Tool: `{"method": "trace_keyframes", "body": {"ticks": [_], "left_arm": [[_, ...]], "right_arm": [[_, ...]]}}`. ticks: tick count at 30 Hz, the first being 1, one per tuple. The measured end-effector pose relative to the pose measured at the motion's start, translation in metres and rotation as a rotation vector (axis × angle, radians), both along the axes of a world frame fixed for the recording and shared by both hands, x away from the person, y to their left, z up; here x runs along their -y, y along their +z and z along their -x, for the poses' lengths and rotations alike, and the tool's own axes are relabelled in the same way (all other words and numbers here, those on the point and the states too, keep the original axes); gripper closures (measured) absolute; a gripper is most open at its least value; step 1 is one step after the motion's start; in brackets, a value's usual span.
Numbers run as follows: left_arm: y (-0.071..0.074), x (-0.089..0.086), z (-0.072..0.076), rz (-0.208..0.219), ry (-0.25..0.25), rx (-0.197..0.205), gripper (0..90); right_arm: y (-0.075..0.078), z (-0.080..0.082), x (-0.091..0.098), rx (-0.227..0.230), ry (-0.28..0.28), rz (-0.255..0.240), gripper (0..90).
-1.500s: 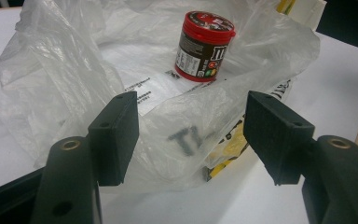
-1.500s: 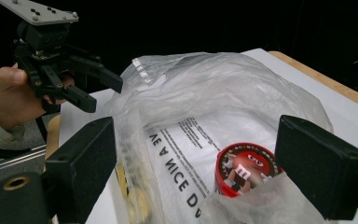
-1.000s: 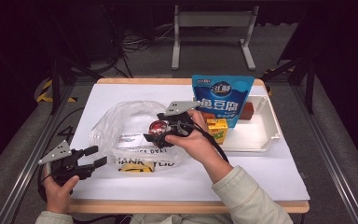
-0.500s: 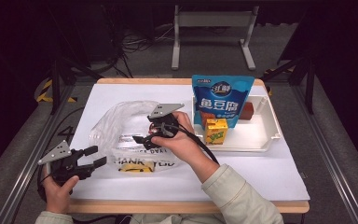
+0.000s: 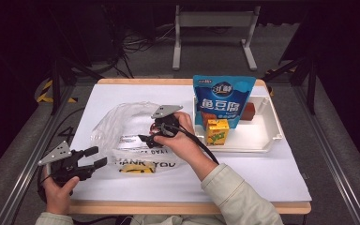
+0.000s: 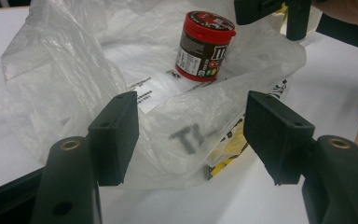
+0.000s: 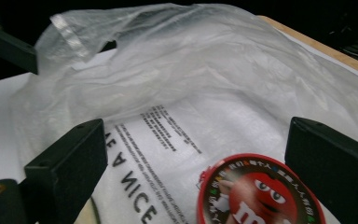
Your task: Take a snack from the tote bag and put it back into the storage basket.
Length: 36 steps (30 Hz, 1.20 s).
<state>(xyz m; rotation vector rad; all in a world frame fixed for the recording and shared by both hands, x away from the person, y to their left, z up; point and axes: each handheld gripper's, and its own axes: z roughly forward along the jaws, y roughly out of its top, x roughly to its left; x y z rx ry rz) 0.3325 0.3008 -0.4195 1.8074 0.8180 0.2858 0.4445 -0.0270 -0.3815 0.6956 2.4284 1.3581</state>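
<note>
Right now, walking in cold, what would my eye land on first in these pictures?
Probably the red-lidded candy tub standing upright on the crinkled clear plastic bag at the table's middle, with the right gripper open just above its lid. Next comes the tall blue snack pouch standing in the white tray on the right, a yellow drink carton in front of it.

Each hand-held gripper, left (image 5: 90,158) and right (image 5: 148,138), was matte black with two blocky rectangular jaws on arms bearing brass-ringed holes, a grey three-cornered plate on top and a black cable trailing, while the person wore pale greenish-beige sleeves (image 5: 236,197).
</note>
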Motion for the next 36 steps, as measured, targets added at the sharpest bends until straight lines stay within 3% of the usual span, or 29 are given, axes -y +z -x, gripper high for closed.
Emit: {"method": "trace_keyframes", "body": {"ticks": [7, 21, 36], "left_arm": [[0.000, 0.000, 0.000, 0.002, 0.001, -0.001, 36.4], [0.000, 0.000, 0.000, 0.001, 0.000, 0.000, 36.4], [0.000, 0.000, 0.000, 0.000, 0.000, 0.000, 36.4]], "right_arm": [[-0.012, -0.008, 0.007, 0.013, -0.042, 0.037, 5.2], [-0.033, -0.016, 0.014, -0.027, -0.077, 0.069, 4.9], [-0.046, -0.018, 0.014, -0.051, -0.066, 0.114, 8.9]]}}
